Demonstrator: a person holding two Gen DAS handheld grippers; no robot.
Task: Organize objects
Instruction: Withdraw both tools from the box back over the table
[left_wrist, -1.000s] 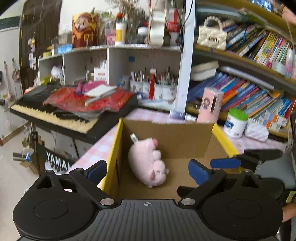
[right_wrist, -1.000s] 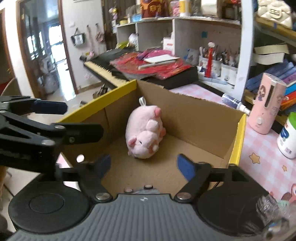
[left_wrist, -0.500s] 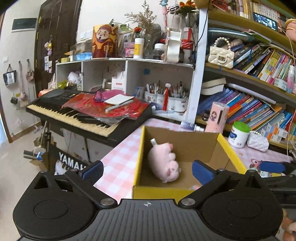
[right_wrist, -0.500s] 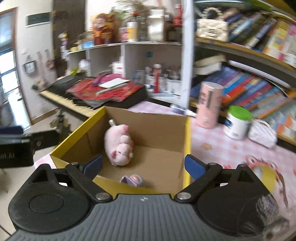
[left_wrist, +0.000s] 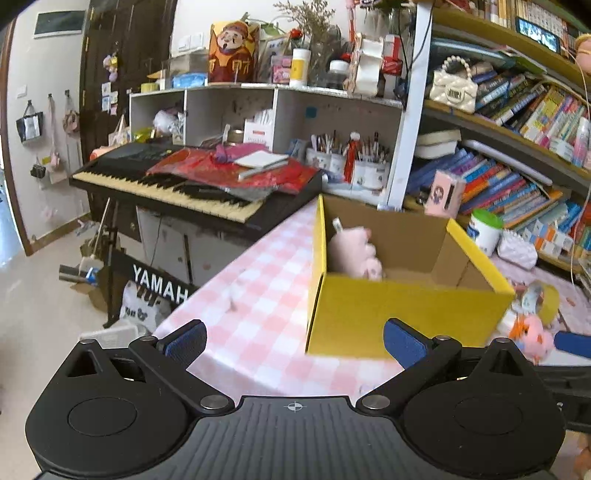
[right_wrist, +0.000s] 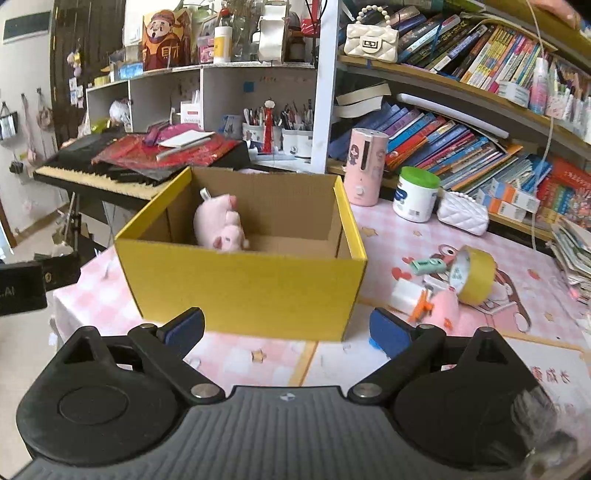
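Here, two hand-held grippers face a yellow cardboard box (right_wrist: 243, 288) on a pink checked tablecloth (left_wrist: 258, 295).

Left gripper (left_wrist: 293, 341): jaws stand wide apart, nothing between the blue pads (left_wrist: 184, 341). Ahead of it and slightly right sits the box, one corner turned toward it. Far ahead to the left, a black keyboard (left_wrist: 177, 184) with red cloth and a notebook piled on it.

Right gripper (right_wrist: 286, 330): jaws spread wide, empty; both pads sit just short of the box's near wall. The box is straight ahead, open top up.

Pink plush pig (right_wrist: 219, 225): inside the box, lying against the far-left inner corner as seen from the right gripper, white loop tag at its top end. From the left gripper it shows only above the near wall.

Ahead-right of the right gripper, outside the box, a loose cluster on the table: a yellow tape roll (right_wrist: 474, 275) tilted on edge, a mint-green small item (right_wrist: 428, 266), a white block (right_wrist: 406, 295), and a pink toy with orange parts (right_wrist: 439, 304), blurred. Farther ahead-right: a pink cylinder device (right_wrist: 365, 166), a white jar with green lid (right_wrist: 415, 194), a white quilted pouch (right_wrist: 463, 212), all near the bookshelf (right_wrist: 480, 92).
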